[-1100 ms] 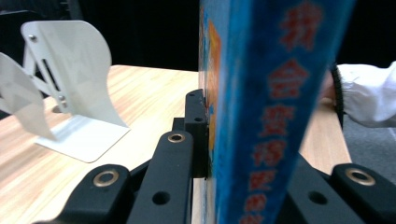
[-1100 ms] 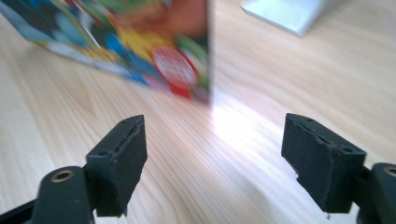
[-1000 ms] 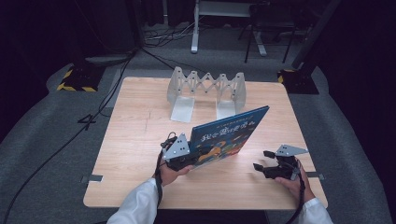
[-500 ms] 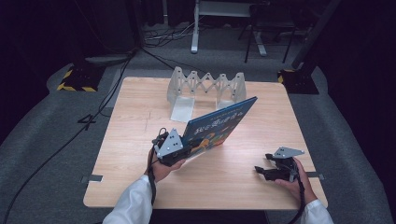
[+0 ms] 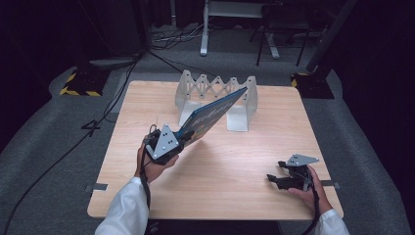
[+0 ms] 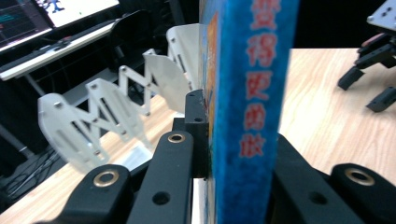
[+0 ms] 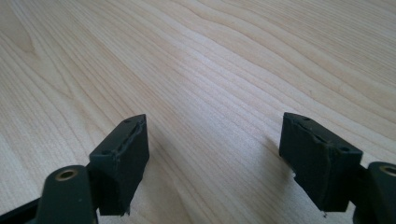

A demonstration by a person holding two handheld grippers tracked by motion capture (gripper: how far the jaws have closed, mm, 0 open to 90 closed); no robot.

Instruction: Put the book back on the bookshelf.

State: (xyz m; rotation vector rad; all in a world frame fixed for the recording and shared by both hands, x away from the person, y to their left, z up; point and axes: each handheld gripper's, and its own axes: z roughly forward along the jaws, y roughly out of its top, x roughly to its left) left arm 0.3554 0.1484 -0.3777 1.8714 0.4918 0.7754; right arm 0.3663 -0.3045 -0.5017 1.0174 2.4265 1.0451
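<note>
Book (image 5: 211,116): flat blue hardcover, red lettering on its spine, tilted above my table (image 5: 235,171) before the rack (image 5: 215,90).
Left gripper (image 5: 178,142): I've got it clamped on the book's lower edge.
Right gripper (image 5: 275,180): jaws wide, nothing between, over bare pale woodgrain.
Rack: white plastic, zigzag accordion.

Glossy book (image 5: 213,116), matt wooden table (image 5: 235,166)

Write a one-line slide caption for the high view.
Left tool grips a blue book, tilted up toward the white accordion rack; right tool rests open on the wooden table.
</note>
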